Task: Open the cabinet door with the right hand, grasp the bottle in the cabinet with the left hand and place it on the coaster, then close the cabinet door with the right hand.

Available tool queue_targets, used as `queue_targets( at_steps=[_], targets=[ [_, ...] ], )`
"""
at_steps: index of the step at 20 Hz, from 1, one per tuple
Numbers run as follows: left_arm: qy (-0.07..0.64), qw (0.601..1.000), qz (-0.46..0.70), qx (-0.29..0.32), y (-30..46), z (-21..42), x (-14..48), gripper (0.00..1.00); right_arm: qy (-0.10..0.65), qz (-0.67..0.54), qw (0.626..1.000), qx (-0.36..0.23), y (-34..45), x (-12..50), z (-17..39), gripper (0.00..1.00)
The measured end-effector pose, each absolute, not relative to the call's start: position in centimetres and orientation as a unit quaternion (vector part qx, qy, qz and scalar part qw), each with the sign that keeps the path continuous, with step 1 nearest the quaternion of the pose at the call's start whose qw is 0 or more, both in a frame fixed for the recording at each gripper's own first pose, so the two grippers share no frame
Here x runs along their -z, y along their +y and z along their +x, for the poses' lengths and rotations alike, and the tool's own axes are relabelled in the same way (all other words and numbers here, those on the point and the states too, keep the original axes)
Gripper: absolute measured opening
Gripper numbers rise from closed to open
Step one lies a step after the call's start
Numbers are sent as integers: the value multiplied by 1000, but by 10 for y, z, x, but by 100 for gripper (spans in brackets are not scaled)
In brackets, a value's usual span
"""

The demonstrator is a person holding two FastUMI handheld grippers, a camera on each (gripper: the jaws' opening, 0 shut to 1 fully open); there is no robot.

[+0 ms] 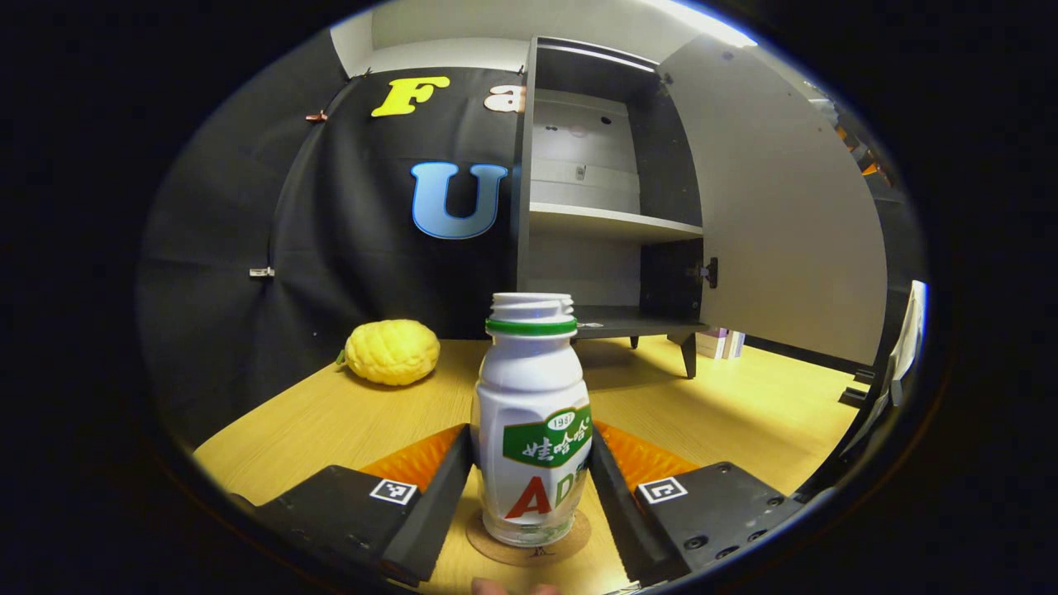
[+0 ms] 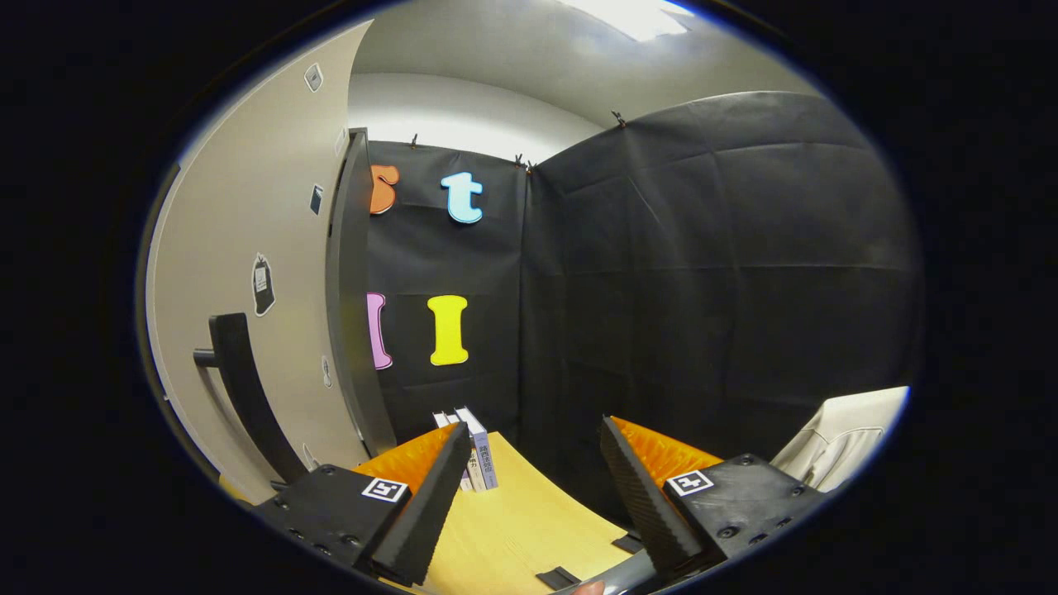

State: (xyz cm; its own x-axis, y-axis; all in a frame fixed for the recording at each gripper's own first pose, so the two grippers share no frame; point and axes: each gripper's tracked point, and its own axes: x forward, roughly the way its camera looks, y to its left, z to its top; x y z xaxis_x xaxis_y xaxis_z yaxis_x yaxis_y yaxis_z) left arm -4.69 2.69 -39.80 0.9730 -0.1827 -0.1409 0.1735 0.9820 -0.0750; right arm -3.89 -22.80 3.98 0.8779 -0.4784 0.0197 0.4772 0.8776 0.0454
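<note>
Left gripper [image 1: 531, 463]: its 2 fingers flank the bottle [image 1: 531, 421], which stands upright on the coaster [image 1: 529, 541]; actual contact cannot be told. Ahead, the cabinet [image 1: 607, 207] stands open. Right gripper [image 2: 529, 487]: jaws wide apart, holding nothing; the door [image 2: 248, 273] and its handle [image 2: 248, 397] lie left, books [image 2: 475, 459] partly hidden behind a finger.
</note>
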Motion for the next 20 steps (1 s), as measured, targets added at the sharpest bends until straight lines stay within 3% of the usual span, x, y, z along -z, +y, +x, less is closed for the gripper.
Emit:
queue_targets(
  at_steps=[3,9,20],
  targets=[
    [79,992,-41,86,28,-46,397,95,-11,17,970,243,-226,-37,-37,98],
    [80,993,-49,78,29,-46,368,95,-11,12,974,225,-219,-37,-31,98],
    [61,997,-52,17,42,-38,233,95,-22,31,990,139,-191,-44,-23,98]
  ],
)
